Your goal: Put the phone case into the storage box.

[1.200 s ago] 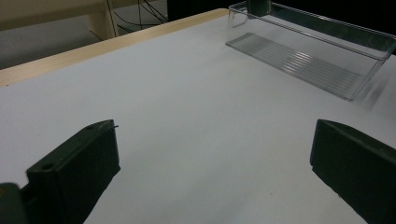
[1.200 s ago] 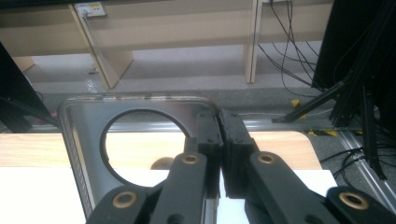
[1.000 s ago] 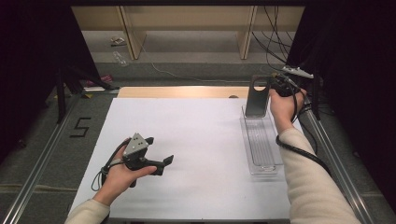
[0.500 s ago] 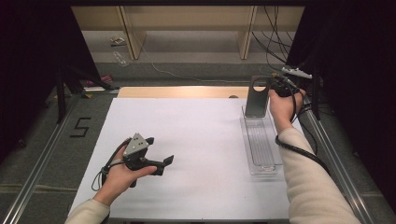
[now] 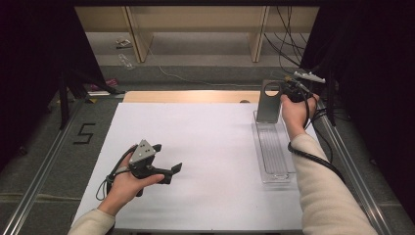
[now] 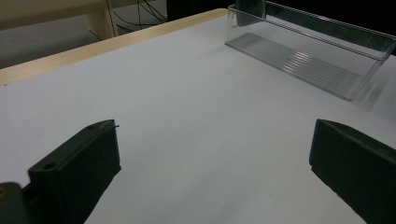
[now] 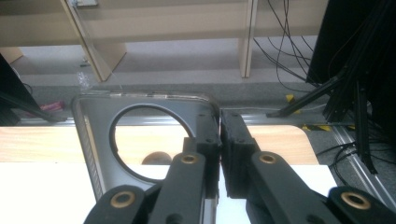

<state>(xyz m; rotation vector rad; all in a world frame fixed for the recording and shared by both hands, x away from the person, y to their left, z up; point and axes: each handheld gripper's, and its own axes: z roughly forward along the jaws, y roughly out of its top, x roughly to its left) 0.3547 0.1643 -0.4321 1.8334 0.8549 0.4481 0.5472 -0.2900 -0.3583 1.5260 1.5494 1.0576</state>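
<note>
high view: right gripper (image 5: 283, 90) clamped on upright grey plate (image 5: 269, 101) at 1 o'clock, far end of clear tray (image 5: 273, 172); left gripper (image 5: 169, 172) at 7 o'clock on white sheet (image 5: 205, 142) | left gripper view: jaws wide apart, nothing between; tray (image 6: 369, 77) at 1 o'clock | right gripper view: jaws pinch plate (image 7: 95, 135) edge, wooden shelf legs (image 7: 246, 37) beyond
</note>
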